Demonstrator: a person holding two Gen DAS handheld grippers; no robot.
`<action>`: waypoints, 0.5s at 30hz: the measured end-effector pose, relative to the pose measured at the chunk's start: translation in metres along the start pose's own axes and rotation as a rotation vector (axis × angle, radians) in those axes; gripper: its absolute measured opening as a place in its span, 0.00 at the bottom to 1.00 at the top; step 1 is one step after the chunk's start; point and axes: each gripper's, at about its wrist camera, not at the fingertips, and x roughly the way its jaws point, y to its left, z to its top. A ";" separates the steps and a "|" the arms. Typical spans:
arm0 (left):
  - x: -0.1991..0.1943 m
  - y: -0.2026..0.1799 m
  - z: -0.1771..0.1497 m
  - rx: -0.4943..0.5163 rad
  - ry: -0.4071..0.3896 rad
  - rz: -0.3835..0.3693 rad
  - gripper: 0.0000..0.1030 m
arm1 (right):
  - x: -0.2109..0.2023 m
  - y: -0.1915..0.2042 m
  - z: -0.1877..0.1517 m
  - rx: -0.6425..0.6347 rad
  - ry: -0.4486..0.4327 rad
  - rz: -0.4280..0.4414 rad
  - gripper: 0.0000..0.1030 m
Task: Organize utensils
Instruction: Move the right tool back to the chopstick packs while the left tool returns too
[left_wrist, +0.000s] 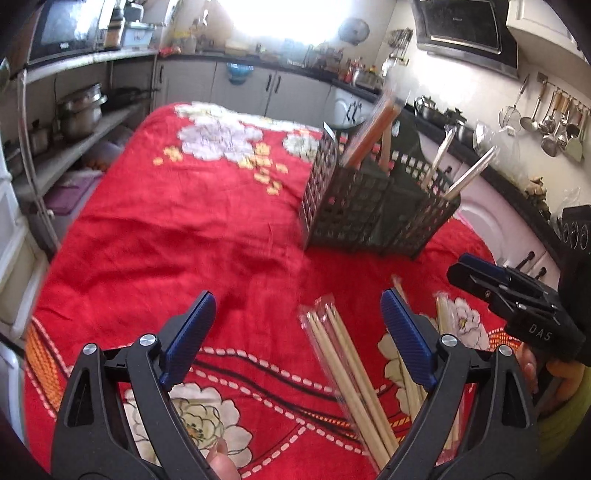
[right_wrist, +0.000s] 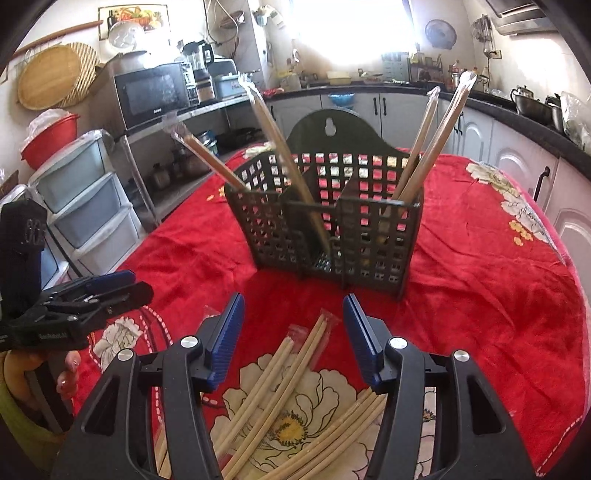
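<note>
My left gripper (left_wrist: 298, 325) hangs over the red flowered cloth (left_wrist: 192, 236) with its jaws spread wide and nothing pressed between the blue pads. A wrapped bundle of wooden chopsticks (left_wrist: 347, 373) lies on the cloth between them, nearer the right-hand pad, touching neither that I can see. My right gripper (right_wrist: 293, 336) is parted about halfway, also gripping nothing; loose chopsticks (right_wrist: 273, 391) lie fanned on a big white flower on the cloth beneath and between its jaws.

The black lattice basket (right_wrist: 321, 236) stands upright on the cloth beyond the chopsticks. From my right wrist I look at it square on: I see its arched back plate with a hanging hole, its dividers, and wrapped chopsticks (right_wrist: 280, 147) leaning out of the left and right compartments. From my left wrist the same basket (left_wrist: 369, 206) is seen cornerwise and blurred, and the compartments are hard to tell apart; an orange-handled piece (left_wrist: 373, 133) sticks up there that I cannot name.

Each view catches the other tool: the left wrist shows my right gripper (left_wrist: 480, 273) from the side at the right edge, the right wrist shows my left gripper (right_wrist: 110, 291) at the left edge, with fingers (right_wrist: 68, 373) of my hand below it. Only the left wrist shows ladles hanging (left_wrist: 550, 122) on the wall; only the right shows the microwave (right_wrist: 151, 92) and plastic drawers (right_wrist: 85, 199).
</note>
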 end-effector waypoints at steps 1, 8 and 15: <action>0.004 0.001 -0.003 0.002 0.015 0.000 0.80 | 0.001 0.000 -0.002 -0.002 0.006 0.000 0.52; 0.023 0.008 -0.014 -0.036 0.107 -0.068 0.63 | 0.014 -0.004 -0.013 0.017 0.068 -0.002 0.52; 0.040 0.007 -0.020 -0.068 0.188 -0.124 0.37 | 0.025 -0.009 -0.020 0.033 0.123 0.002 0.51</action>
